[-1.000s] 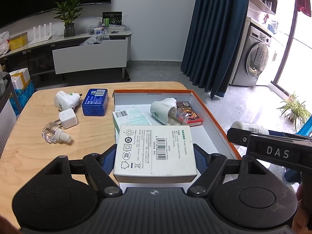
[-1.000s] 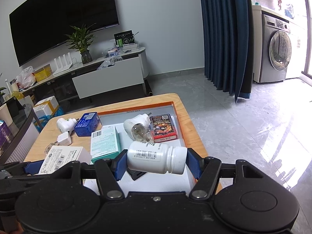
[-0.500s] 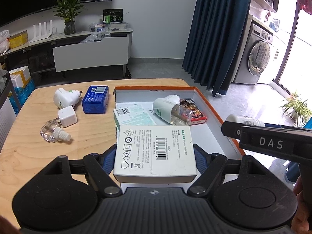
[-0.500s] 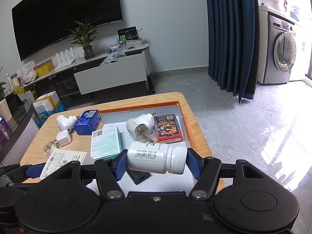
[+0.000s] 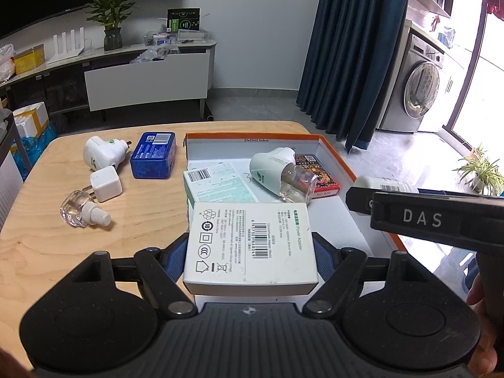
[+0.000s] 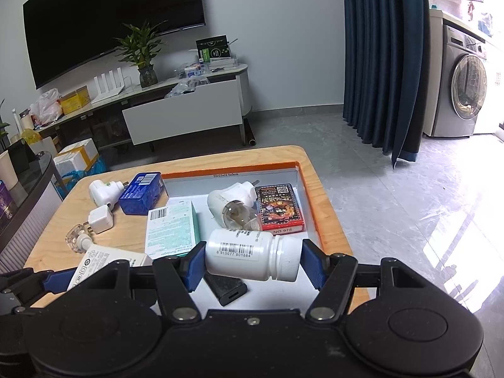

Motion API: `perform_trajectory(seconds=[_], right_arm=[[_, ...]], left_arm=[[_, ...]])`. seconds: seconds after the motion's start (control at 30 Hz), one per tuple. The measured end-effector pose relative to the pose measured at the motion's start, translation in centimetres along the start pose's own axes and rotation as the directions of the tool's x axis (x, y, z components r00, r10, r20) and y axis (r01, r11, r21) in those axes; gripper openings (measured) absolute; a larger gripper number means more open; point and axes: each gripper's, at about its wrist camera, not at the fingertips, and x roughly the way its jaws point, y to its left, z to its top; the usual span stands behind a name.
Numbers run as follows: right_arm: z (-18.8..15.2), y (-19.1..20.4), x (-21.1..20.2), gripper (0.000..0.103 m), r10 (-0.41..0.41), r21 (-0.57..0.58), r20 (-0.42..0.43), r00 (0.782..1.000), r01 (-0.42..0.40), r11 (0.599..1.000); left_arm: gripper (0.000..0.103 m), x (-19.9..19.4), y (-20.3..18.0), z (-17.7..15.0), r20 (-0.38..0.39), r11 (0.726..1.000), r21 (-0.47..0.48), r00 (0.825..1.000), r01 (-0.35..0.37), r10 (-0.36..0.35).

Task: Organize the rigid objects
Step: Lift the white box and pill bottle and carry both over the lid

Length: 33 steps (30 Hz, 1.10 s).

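1. Not much has changed in the last second: the right claw (image 6: 250,263) has drifted slightly over the orange-rimmed box (image 6: 310,208), still clamped on the white pill bottle (image 6: 252,260), which lies sideways between its blue pads. The left claw (image 5: 250,252) hasn't budged and stays clamped on the white adapter box (image 5: 250,247).
2. So both items hang above the near end of the orange-rimmed box, ready to drop in, I'd guess. Nothing released yet.
3. Already inside: a green carton (image 6: 173,231), a white plug-in vaporizer (image 6: 231,203) with its clear bottle, a red card pack (image 6: 278,209) and a black slab (image 6: 225,286) right under the pill bottle.
4. Still out on the table (image 5: 63,252): a blue tin (image 5: 154,155), another white vaporizer plug (image 5: 102,154), a white charger cube (image 5: 105,186) and a clear refill bottle (image 5: 80,211).
5. The near floor is getting crowded; the black slab sits where the bottle would land, and the two claws are close together.
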Motion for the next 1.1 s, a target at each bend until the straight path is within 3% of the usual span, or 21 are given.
perform_trajectory(seconds=[1.1], right_arm=[[1.1, -0.5, 3.7, 0.076, -0.003, -0.024, -0.038, 0.999, 0.002, 1.000]], left_arm=[[0.079, 2.5, -0.6, 0.0, -0.045, 1.000, 0.028, 0.999, 0.014, -0.013]])
